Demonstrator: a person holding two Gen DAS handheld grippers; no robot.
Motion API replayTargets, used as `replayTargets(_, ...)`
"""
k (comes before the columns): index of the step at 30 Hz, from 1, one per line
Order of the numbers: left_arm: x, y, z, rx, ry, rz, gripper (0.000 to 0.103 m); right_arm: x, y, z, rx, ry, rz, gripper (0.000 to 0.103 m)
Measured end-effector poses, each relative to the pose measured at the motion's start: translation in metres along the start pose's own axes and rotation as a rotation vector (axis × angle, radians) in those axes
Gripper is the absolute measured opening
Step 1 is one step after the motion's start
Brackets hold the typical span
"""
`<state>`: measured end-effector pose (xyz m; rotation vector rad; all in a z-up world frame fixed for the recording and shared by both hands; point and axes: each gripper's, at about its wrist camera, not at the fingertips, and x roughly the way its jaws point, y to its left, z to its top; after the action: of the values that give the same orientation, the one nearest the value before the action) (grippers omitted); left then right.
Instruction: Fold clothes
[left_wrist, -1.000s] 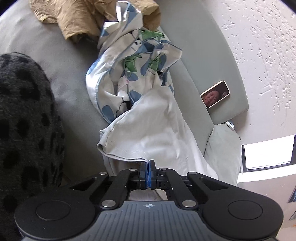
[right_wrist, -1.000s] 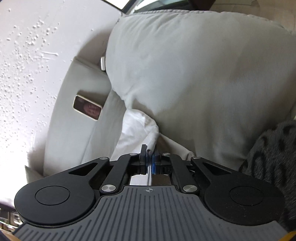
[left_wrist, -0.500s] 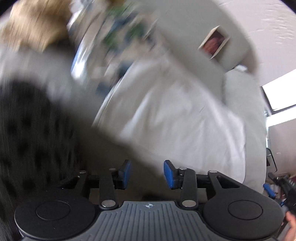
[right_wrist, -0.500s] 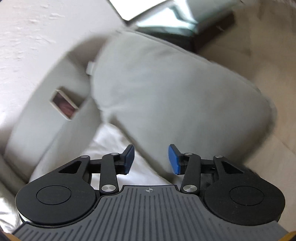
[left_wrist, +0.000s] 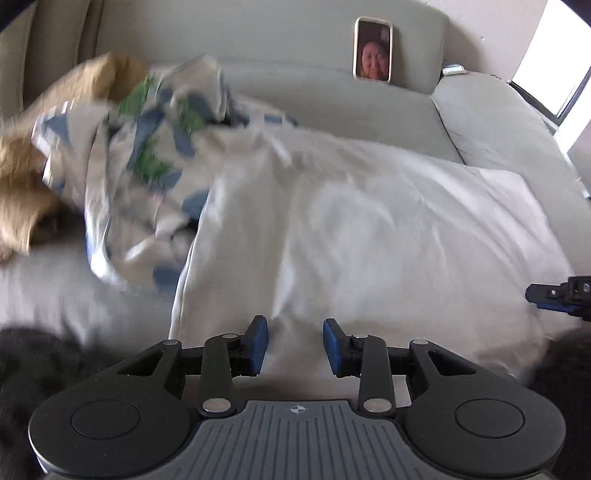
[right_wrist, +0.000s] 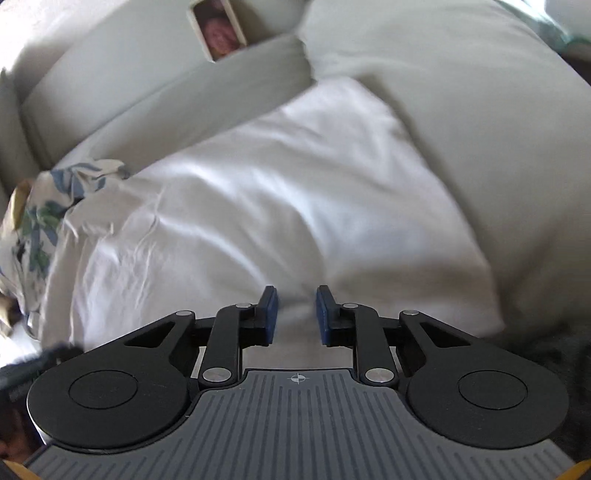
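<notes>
White garment (left_wrist: 369, 229) spread flat — jaws apart, empty.

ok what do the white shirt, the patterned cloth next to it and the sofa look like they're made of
White shirt: thin matte woven or knit fabric, probably cotton; it lies in soft creases. Patterned cloth: light printed fabric with blue and green shapes, crumpled; blur hides its weave. Sofa: grey matte upholstery, smooth, possibly microfibre or faux suede.

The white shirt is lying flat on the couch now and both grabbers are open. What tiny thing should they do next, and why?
Probably close the left gripper and the right gripper on the near edge of the white shirt. Both are open with that edge right between their fingers, and the shirt lies spread on the couch, unfolded.
</notes>
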<state>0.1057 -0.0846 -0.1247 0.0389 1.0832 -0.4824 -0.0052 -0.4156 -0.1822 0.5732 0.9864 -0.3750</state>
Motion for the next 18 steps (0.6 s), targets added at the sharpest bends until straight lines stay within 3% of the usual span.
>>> replayTargets(3, 0.0, 0.005, 0.009, -0.034, -0.022, -0.046, 0.039, -0.025, -0.019, 0.015, 0.079, -0.072, 0.037, 0.033)
replayTargets(6, 0.013, -0.005, 0.017, -0.005, -0.035, -0.063, 0.04, -0.039, -0.029, 0.043, 0.15, -0.183, 0.062, 0.056)
replayTargets(11, 0.034, -0.02, 0.03, 0.042, -0.057, -0.092, 0.041, -0.007, -0.023, 0.109, 0.114, -0.17, -0.004, 0.056)
replayTargets(16, 0.055, -0.031, 0.034, 0.093, -0.05, -0.117, 0.04, 0.034, -0.035, 0.161, 0.158, -0.162, -0.043, 0.055)
replayTargets(18, 0.054, -0.034, 0.031, 0.142, -0.064, -0.113, 0.04, 0.056, -0.036, 0.172, 0.127, -0.109, -0.001, 0.055)
